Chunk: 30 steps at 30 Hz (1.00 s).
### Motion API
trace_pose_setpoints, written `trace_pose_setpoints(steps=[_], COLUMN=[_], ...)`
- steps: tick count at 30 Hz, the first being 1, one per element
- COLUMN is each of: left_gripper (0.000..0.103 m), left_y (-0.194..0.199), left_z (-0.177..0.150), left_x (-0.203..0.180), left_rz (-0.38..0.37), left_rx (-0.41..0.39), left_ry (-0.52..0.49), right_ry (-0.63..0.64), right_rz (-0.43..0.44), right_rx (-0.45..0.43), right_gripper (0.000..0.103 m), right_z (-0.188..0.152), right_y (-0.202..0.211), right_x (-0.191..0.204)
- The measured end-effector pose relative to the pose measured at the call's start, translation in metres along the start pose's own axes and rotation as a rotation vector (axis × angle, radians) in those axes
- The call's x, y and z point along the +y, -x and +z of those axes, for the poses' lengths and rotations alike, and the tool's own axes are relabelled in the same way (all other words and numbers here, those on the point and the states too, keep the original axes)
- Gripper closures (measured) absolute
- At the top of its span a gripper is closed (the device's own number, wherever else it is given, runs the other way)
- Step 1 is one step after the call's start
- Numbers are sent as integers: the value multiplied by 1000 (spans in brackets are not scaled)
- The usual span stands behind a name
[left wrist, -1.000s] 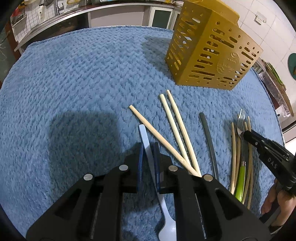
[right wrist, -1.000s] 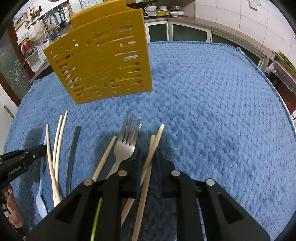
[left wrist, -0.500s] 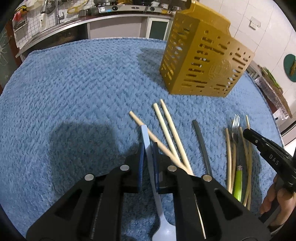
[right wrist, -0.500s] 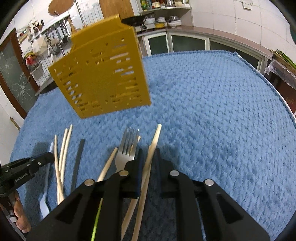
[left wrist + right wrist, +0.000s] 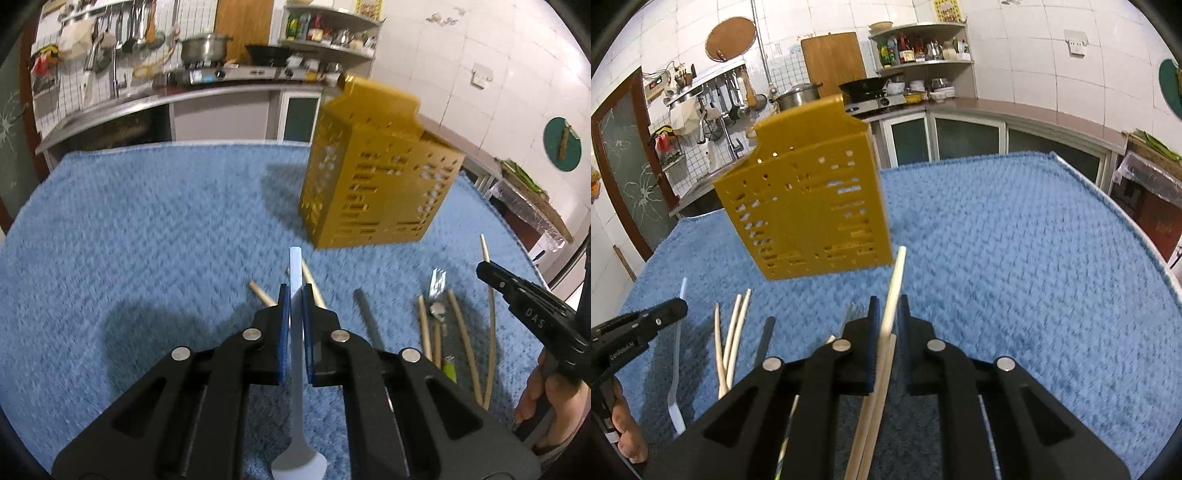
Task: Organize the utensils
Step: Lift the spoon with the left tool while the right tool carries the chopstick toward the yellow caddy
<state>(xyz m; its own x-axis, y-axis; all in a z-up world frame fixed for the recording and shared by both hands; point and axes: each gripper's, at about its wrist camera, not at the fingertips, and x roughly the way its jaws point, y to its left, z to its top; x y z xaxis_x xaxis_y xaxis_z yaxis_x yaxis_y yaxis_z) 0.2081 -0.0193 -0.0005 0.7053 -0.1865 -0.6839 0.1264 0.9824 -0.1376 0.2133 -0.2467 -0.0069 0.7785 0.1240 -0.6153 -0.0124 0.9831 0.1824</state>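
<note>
Left hand-held gripper [image 5: 294, 295]: clamps white utensil [image 5: 296, 280] handle, lifted.
Right hand-held gripper [image 5: 889, 310]: clamps chopstick [image 5: 893, 291], raised.
Ahead: yellow slotted holder [image 5: 376, 192] on blue-towelled surface [image 5: 147, 229].
Remaining: chopsticks, fork [image 5: 436, 284], dark stick [image 5: 365, 317] lying between the grippers.

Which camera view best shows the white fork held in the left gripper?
The left wrist view: the left gripper is shut on the white fork, handle tip to head visible. The right wrist view shows only its thin side profile behind that gripper.
</note>
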Motion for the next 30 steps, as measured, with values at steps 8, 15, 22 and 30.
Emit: trace_pose_setpoints(steps=[8,15,22,30], left_gripper=[98,98,98,98], left_y=[16,27,41,46], left_z=[10,18,29,54], left_x=[-4,-1,-3,-4], left_rz=[-35,-65,-75,-98], left_rx=[-45,-67,-123,-151], left_ry=[-14,2,-5,21], right_ry=[-8,-27,-24,-25], right_rz=[37,75,100,117], right_rx=[-16,-54,-118,-179], right_gripper=[94,96,97,97], right_z=[15,24,38,60], right_y=[20,38,53,62], right_x=[-4,-9,-5,1])
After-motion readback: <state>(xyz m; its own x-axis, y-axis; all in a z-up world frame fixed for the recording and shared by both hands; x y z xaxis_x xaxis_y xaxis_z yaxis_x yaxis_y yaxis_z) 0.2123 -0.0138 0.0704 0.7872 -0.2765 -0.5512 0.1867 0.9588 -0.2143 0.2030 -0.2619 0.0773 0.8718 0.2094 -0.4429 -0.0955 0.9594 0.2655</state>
